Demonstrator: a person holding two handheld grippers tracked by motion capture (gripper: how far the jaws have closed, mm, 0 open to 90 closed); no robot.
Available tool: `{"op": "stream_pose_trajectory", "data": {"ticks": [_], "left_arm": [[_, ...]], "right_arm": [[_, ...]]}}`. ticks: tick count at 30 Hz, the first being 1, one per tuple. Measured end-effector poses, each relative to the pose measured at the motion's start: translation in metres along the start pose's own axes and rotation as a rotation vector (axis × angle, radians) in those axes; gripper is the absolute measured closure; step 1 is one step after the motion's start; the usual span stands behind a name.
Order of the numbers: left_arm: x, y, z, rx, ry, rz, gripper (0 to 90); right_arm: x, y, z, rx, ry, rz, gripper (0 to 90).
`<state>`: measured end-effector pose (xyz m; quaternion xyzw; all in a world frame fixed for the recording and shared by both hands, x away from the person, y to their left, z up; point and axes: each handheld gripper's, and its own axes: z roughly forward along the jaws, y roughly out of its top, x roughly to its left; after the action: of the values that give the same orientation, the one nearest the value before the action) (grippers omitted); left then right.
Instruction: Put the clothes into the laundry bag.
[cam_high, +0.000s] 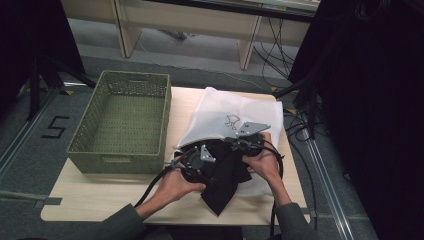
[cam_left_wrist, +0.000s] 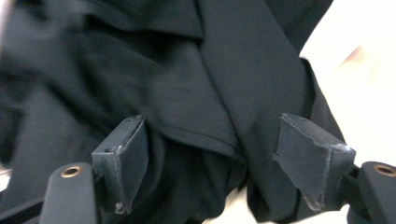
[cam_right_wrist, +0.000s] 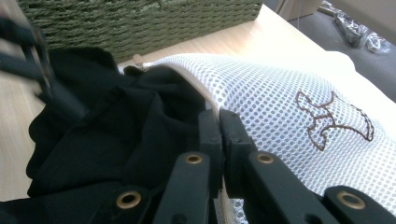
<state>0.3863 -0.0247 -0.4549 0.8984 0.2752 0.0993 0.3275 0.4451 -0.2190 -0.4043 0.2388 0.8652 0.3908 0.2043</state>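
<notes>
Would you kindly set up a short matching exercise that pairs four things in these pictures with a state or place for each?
Things:
1. left gripper
2. right gripper
3. green basket
4. black garment

States or places:
A. stands empty on the left part of the table
B. jaws apart, with dark cloth between them
C. lies partly inside the opening of the white mesh bag
D. jaws pinched shut on the bag's rim

Pairs: 1-B, 2-D, 3-A, 4-C

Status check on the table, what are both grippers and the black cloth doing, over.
Right hand-held gripper shut on mesh bag edge. Left hand-held gripper open over black cloth. Cloth half out of bag. Nothing blocking.
</notes>
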Motion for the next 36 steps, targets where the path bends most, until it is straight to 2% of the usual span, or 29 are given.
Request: {"op": "stream_pose_trajectory", "data": {"ticks": [2, 3, 4, 5, 6, 7, 8, 9, 11, 13, 14, 16, 17, 18, 19, 20, 21, 22, 23, 24, 25, 26, 27, 28, 29, 30, 31, 34, 36], "left_arm": [[-0.001, 0.0, 0.014, -0.001, 0.005, 0.003, 30.5], [0.001, 0.0, 0.022, -0.019, -0.021, 0.002, 49.2], [0.004, 0.003, 0.026, 0.001, -0.056, 0.03, 56.8], [0.004, 0.003, 0.026, 0.001, -0.056, 0.03, 63.7], [0.004, 0.003, 0.033, -0.049, -0.06, -0.006, 71.5], [0.006, 0.004, 0.035, -0.062, -0.069, -0.016, 76.5], [0.007, 0.005, 0.036, -0.085, -0.075, -0.035, 76.5], [0.008, 0.007, 0.034, -0.098, -0.07, -0.037, 81.5], [0.009, 0.011, 0.027, -0.131, -0.061, -0.027, 82.7], [0.012, 0.018, 0.018, -0.177, -0.051, -0.05, 83.0], [0.016, 0.023, 0.015, -0.181, -0.045, -0.04, 83.2], [0.022, 0.03, 0.019, -0.204, -0.017, -0.06, 83.6], [0.025, 0.033, 0.025, -0.216, -0.01, -0.084, 83.6], [0.031, 0.037, 0.037, -0.226, 0.013, -0.141, 83.5], [0.031, 0.037, 0.037, -0.226, 0.013, -0.141, 83.6], [0.035, 0.04, 0.043, -0.22, 0.049, -0.134, 83.6], [0.038, 0.042, 0.048, -0.227, 0.086, -0.137, 84.4], [0.042, 0.043, 0.049, -0.205, 0.103, -0.115, 84.2], [0.05, 0.044, 0.057, -0.213, 0.098, -0.181, 83.3], [0.05, 0.043, 0.059, -0.223, 0.093, -0.218, 81.9], [0.05, 0.043, 0.059, -0.223, 0.093, -0.218, 79.7], [0.047, 0.043, 0.06, -0.249, 0.087, -0.249, 79.7], [0.046, 0.043, 0.057, -0.209, 0.064, -0.212, 71.8], [0.043, 0.043, 0.054, -0.202, 0.043, -0.216, 71.8], [0.041, 0.043, 0.05, -0.204, 0.034, -0.209, 63.1], [0.04, 0.043, 0.043, -0.169, 0.022, -0.165, 63.1], [0.035, 0.044, 0.038, -0.177, 0.006, -0.174, 55.0], [0.028, 0.043, 0.017, -0.116, -0.023, -0.122, 48.0], [0.026, 0.042, 0.001, -0.112, -0.043, -0.102, 42.7]], "right_arm": [[-0.001, 0.0, 0.0, 0.003, -0.001, -0.008, 89.2], [0.0, 0.0, 0.0, 0.011, 0.009, 0.003, 89.3], [0.001, 0.0, 0.0, 0.014, 0.01, 0.013, 89.3], [0.001, 0.0, 0.0, 0.014, 0.01, 0.013, 89.3], [0.0, 0.0, 0.0, 0.006, 0.005, -0.005, 89.3], [0.001, 0.0, 0.0, 0.008, 0.011, 0.01, 89.3], [0.001, 0.0, 0.0, 0.008, 0.011, 0.01, 89.3], [0.0, 0.0, 0.0, 0.001, 0.009, 0.004, 89.3], [-0.001, 0.0, -0.001, 0.0, 0.005, 0.001, 89.3], [-0.001, 0.0, -0.001, -0.003, 0.008, 0.014, 89.3], [-0.001, 0.0, -0.001, -0.011, 0.015, 0.009, 89.3], [-0.001, 0.001, -0.002, -0.005, 0.017, 0.011, 89.3], [-0.001, 0.001, -0.002, -0.005, 0.017, 0.011, 89.3], [0.0, 0.002, -0.002, -0.01, 0.019, -0.001, 89.3], [0.0, 0.002, -0.002, -0.01, 0.019, -0.001, 89.3], [0.001, 0.002, -0.001, -0.01, 0.021, -0.01, 89.3], [0.002, 0.002, -0.001, 0.004, 0.023, 0.007, 89.3], [0.001, 0.001, 0.0, 0.003, 0.023, 0.003, 89.3], [0.002, 0.001, 0.0, 0.005, 0.023, 0.005, 89.3], [0.001, 0.0, 0.001, 0.002, 0.027, -0.005, 89.3], [0.001, 0.0, 0.001, 0.002, 0.027, -0.005, 89.3], [0.0, -0.001, 0.001, 0.003, 0.023, -0.01, 89.3], [-0.001, -0.002, 0.0, 0.019, 0.034, 0.017, 89.3], [-0.001, -0.002, 0.0, 0.019, 0.034, 0.017, 89.3], [-0.002, -0.002, 0.0, 0.007, 0.018, 0.003, 89.3], [-0.002, -0.002, 0.0, 0.007, 0.018, 0.003, 89.3], [-0.002, -0.002, 0.0, 0.01, 0.019, 0.003, 89.3], [-0.002, -0.002, 0.0, 0.004, 0.013, 0.007, 89.3], [-0.002, -0.002, -0.001, 0.008, 0.016, 0.015, 89.3]]}}
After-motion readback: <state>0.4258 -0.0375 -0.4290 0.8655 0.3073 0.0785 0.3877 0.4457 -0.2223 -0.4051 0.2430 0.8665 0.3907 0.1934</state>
